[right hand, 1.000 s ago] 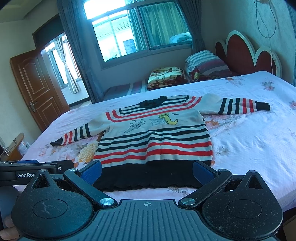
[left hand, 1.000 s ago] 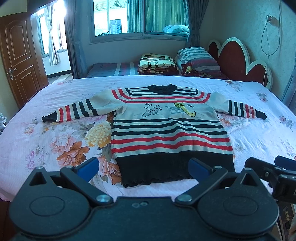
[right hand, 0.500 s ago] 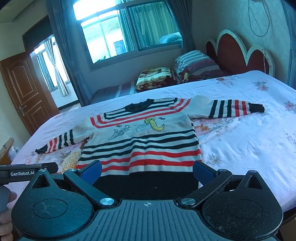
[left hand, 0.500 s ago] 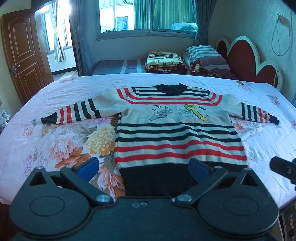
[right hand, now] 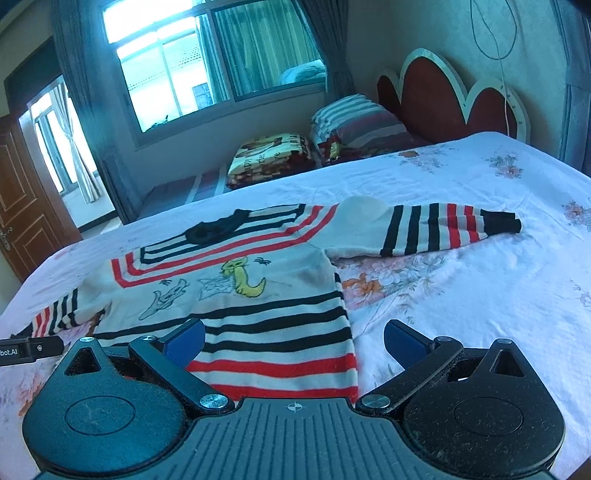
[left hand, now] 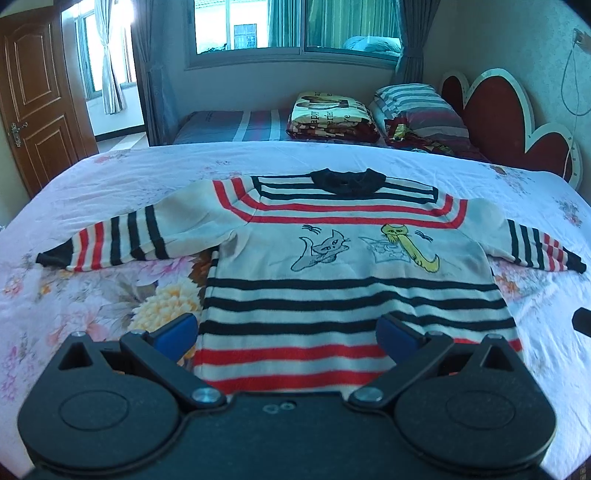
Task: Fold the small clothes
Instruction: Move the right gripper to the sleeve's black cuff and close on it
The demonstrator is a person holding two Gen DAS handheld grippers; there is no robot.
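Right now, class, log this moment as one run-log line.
stage: approach | sweater: flat on bed, sleeves spread, unfolded | left gripper: jaws open, empty | right gripper: jaws open, empty, over sweater's side edge

A bed (left hand: 110, 177) with a pink floral sheet fills the middle of the frame. At upper right stands a red scalloped headboard (left hand: 509, 122), with a striped pillow (left hand: 413, 99) and folded blanket (left hand: 332, 114) beside it. A window (left hand: 295, 26) spans the top; a wooden door (left hand: 37, 96) stands at upper left.

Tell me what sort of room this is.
A bedroom in a home, most likely. A striped sweater lies spread on a wide bed with a flowered sheet, a scalloped headboard stands against the wall, and pillows are stacked beside it.
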